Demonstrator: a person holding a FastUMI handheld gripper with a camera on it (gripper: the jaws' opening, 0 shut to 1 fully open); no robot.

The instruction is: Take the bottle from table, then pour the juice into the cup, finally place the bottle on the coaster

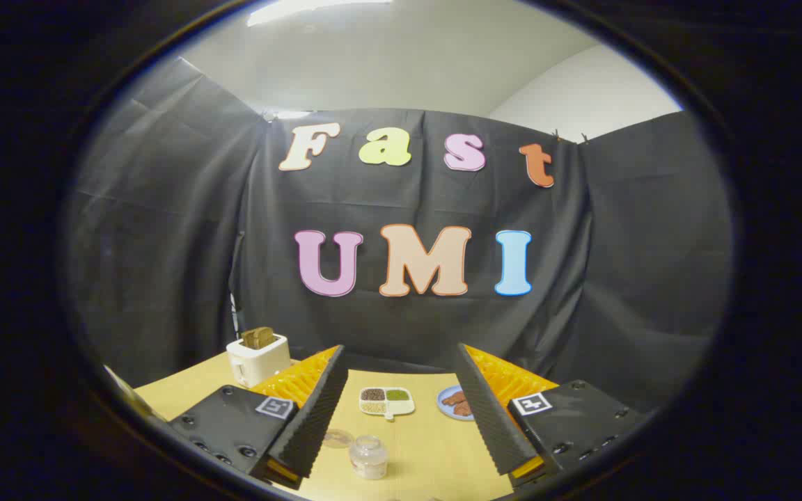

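Note:
My gripper [401, 351] is open, its two ribbed black fingers [314, 417] spread wide above the wooden table [436, 452]. Low between the fingers, closer to the left one, stands a small clear container [368, 456]; I cannot tell whether it is the bottle or the cup. Just left of it, partly behind the left finger, a thin clear round disc [337, 438] that looks like a coaster lies flat on the table. Nothing is held between the fingers.
A white divided dish of grains [386, 401] sits further ahead between the fingers. A blue plate with brown food [455, 402] lies beside the right finger. A white toaster with toast [258, 356] stands at the back left by the booth wall.

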